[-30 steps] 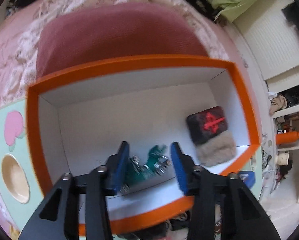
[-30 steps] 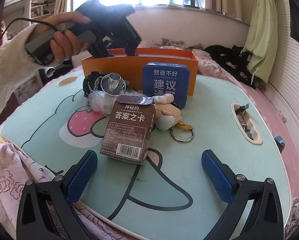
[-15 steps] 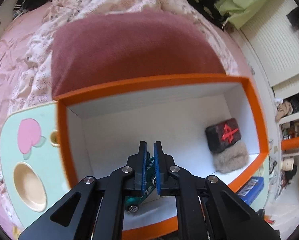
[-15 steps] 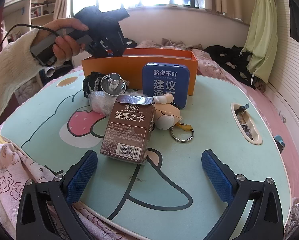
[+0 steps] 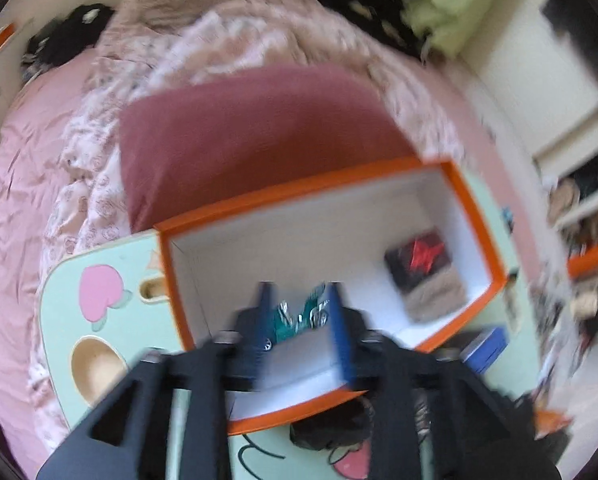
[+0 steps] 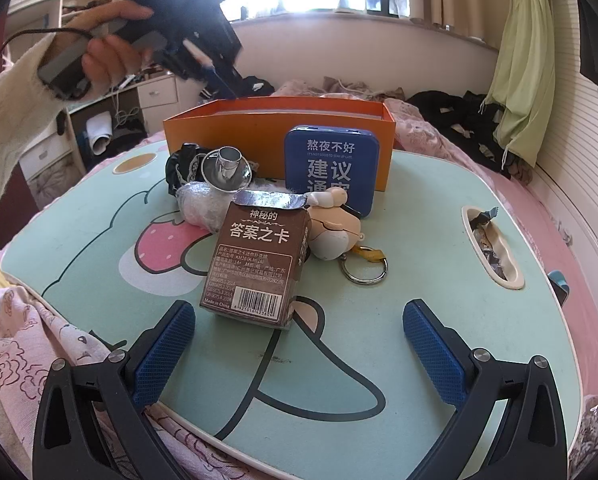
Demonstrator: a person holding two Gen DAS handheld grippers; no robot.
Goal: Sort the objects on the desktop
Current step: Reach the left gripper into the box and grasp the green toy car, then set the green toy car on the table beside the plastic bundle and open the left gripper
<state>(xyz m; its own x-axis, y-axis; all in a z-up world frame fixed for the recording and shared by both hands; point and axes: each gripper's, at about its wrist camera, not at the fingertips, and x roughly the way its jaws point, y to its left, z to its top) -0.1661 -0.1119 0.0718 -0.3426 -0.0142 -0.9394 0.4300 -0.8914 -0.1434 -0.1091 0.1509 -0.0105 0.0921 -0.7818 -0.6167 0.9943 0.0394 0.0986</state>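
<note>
Over the near-left part of the orange box [image 5: 475,236], the left gripper [image 5: 299,316] points steeply down and its fingers are opening; a green toy [image 5: 299,318] is seen between them, but it lies on the white floor of the box, and the pads do not seem to press on it. The view is blurred, so I cannot tell if one pad touches the toy. In the right part of the box lies a dark pouch [image 5: 423,260] with a red mark, apart from the toy.

On the table [image 6: 439,240], in front of the box, the unsorted things stand in a group: a brown carton [image 6: 259,264], a blue tin [image 6: 331,168] leaning on the box wall, a figure keychain [image 6: 335,228], a metal cup [image 6: 227,168], a wrapped ball [image 6: 199,204] and a dark cloth [image 6: 183,168]. The right gripper [image 6: 299,352] rests low at the near edge of the table with its fingers wide and nothing between them.

The coming move depends on this relation: the carton lies just beyond the right fingers, a little to their left, with its long axis running from near to far. In my judgement the right hand is nearer to it than the left one, which is far above the box. The fingers would close across the short width of the carton, from left and right
</note>
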